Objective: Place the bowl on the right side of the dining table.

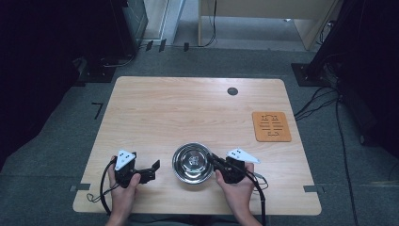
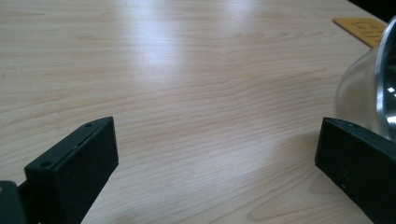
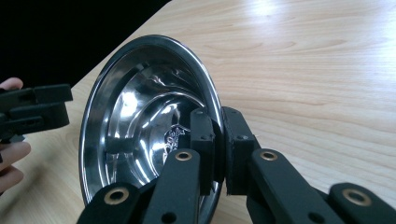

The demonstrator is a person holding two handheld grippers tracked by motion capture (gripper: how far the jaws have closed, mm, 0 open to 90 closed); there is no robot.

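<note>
A round steel bowl [image 1: 192, 163] is seen on the wooden table [image 1: 179, 113], near its front edge, between the two grippers. Its inside is polished and mirror-bright, with stepped rings of reflection running down to a flat bottom, where a small embossed mark [image 3: 173, 135] can be made out but not read. The rim is thin and rolled. In the right gripper view the bowl [image 3: 140, 116] appears tipped on edge, though that camera is turned with the hand.

The right gripper [image 1: 215, 161] is closed on the bowl's rim at the bowl's right side: one jaw is placed inside the rim and the other outside it, with the steel wall pinched between them [image 3: 217, 140]. The gripper is held by the right hand [image 1: 237, 186] from behind.

The left gripper [image 1: 154, 167] is held by the left hand [image 1: 123, 186] to the left of the bowl, its jaws spread wide apart with bare table between them. In the left gripper view the bowl's outer wall [image 2: 369, 88] is shown just beyond its right-side jaw; whether they touch cannot be told.

An orange mat [image 1: 271, 126] lies well beyond the right gripper, toward the table's right edge.
</note>
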